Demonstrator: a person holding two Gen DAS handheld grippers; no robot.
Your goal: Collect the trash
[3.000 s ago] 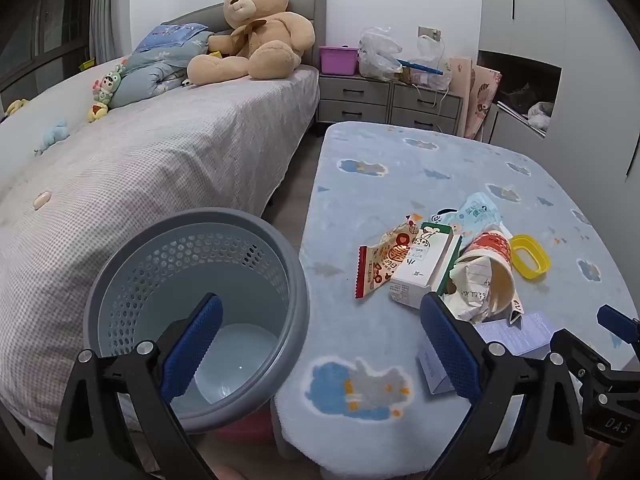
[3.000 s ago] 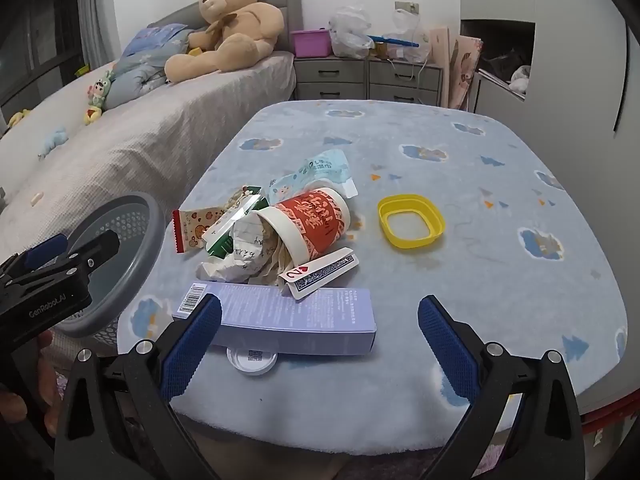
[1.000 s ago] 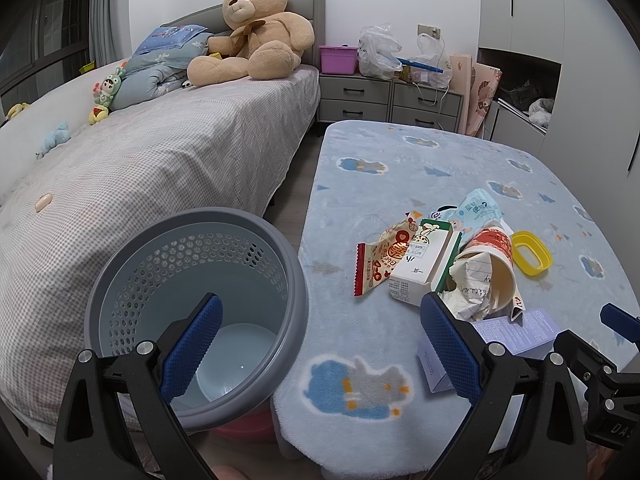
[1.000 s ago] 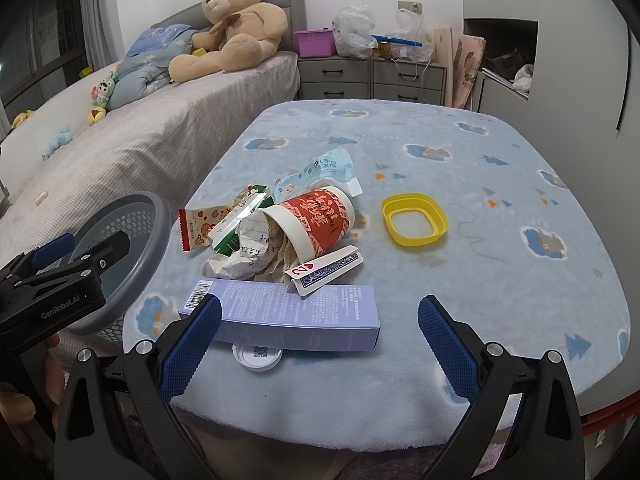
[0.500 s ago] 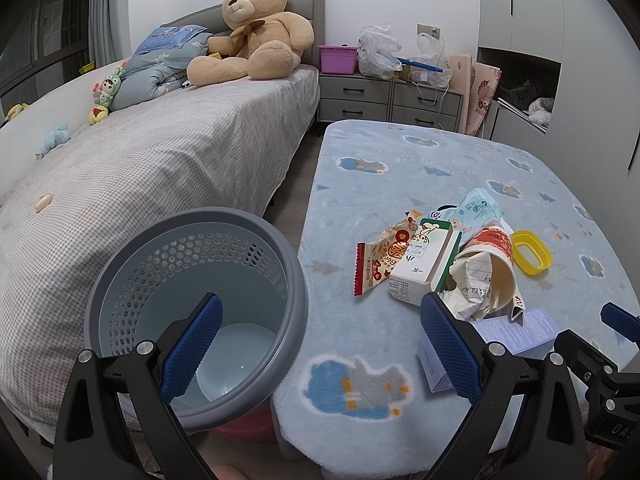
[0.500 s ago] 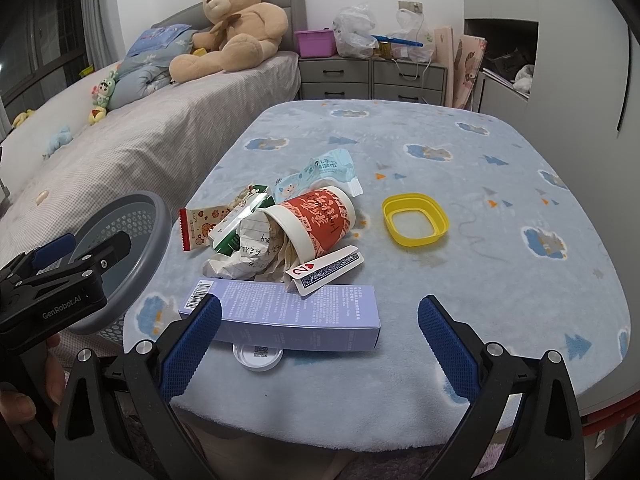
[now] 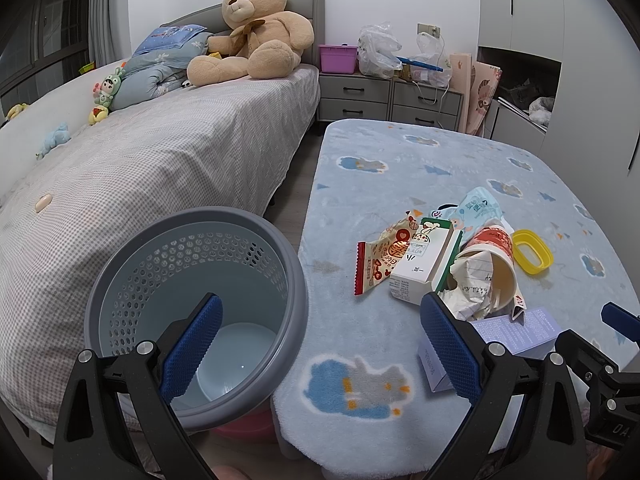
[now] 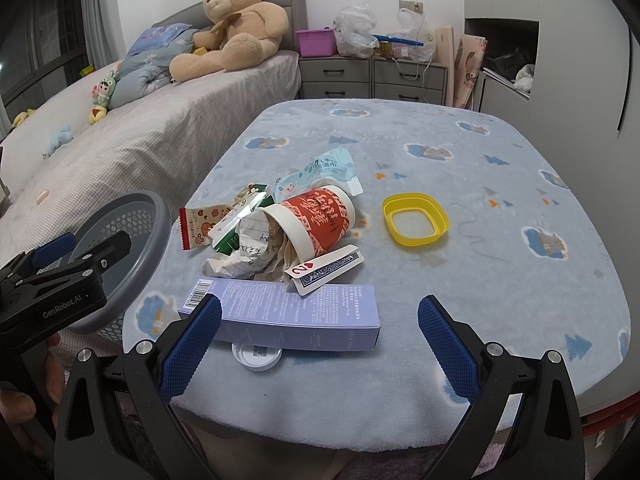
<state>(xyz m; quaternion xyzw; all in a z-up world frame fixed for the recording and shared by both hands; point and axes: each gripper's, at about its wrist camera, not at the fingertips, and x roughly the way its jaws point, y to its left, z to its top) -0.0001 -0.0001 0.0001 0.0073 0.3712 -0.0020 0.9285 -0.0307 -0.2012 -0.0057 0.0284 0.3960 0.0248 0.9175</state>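
Observation:
A pile of trash lies on the blue blanket-covered table (image 8: 500, 280): a tipped red paper cup (image 8: 316, 222) stuffed with crumpled paper (image 8: 250, 246), a snack wrapper (image 8: 200, 224), a milk carton (image 7: 420, 264), a light blue packet (image 8: 324, 168), a playing card (image 8: 326, 268), a purple box (image 8: 288, 312), a white lid (image 8: 258, 354) and a yellow ring lid (image 8: 414, 218). A grey perforated bin (image 7: 196, 300) stands left of the table. My left gripper (image 7: 320, 344) is open over the bin's rim. My right gripper (image 8: 320, 344) is open, just before the purple box.
A bed (image 7: 140, 168) with a teddy bear (image 7: 252, 28) runs along the left. Grey drawers (image 7: 388, 100) with bags stand at the back. A white wardrobe (image 7: 560, 60) is on the right. The left gripper also shows in the right wrist view (image 8: 52, 288).
Both grippers have drifted only slightly; the view is nearly unchanged and both stay open and empty.

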